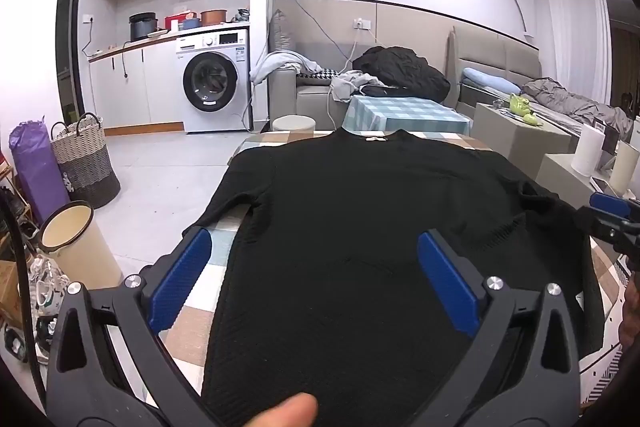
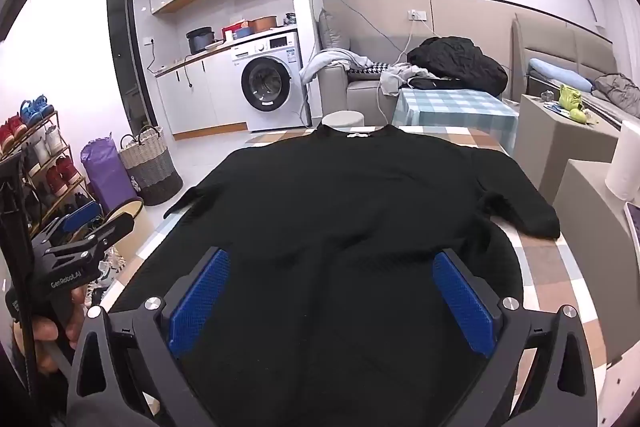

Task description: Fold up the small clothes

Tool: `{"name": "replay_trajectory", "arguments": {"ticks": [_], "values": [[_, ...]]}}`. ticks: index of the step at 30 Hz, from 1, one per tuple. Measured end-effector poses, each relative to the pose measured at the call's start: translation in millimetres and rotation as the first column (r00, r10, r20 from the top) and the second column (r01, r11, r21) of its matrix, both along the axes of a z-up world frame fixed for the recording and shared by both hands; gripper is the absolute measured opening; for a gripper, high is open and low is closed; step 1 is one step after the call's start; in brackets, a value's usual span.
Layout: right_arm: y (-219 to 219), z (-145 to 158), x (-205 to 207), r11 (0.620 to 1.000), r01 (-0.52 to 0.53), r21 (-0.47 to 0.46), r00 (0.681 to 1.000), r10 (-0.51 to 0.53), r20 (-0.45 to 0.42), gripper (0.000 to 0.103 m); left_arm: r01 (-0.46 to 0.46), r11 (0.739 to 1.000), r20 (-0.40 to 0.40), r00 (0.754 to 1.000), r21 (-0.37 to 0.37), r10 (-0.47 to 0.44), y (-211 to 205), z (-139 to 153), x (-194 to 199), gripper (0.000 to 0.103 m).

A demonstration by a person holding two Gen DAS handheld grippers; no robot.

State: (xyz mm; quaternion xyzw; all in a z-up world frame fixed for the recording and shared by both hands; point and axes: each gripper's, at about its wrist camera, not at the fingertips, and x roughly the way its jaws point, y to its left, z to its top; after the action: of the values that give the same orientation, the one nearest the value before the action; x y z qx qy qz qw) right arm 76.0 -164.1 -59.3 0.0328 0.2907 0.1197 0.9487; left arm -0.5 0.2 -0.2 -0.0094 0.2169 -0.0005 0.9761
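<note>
A black sweater [image 1: 360, 227] lies flat across the centre of both views, collar at the far end near the middle of the frame, spread on a desk [image 2: 540, 259] with a checked cloth. One sleeve hangs over the desk edge at left centre in the left wrist view. The left claw [image 1: 316, 275] is spread wide above the hem, empty. The right claw [image 2: 330, 295] is likewise apart, holding nothing. A washing machine [image 1: 216, 83] stands at upper left.

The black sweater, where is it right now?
The black sweater lies spread flat on the checked tablecloth, collar toward the sofa, with both open grippers at its near hem.
</note>
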Motion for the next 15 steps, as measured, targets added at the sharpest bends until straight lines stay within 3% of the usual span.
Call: {"name": "replay_trajectory", "arguments": {"ticks": [12,15], "values": [[3,2,-3,1.000,-0.008,0.017,1.000,0.008,0.022,0.103,0.049,0.998,-0.023,0.999,0.030,-0.048,-7,-3,-6,0.102],[1,2,-4,1.000,-0.009,0.021,1.000,0.009,0.029,0.103,-0.005,1.000,-0.021,1.000,0.008,0.006,5,-6,5,0.102]]}}
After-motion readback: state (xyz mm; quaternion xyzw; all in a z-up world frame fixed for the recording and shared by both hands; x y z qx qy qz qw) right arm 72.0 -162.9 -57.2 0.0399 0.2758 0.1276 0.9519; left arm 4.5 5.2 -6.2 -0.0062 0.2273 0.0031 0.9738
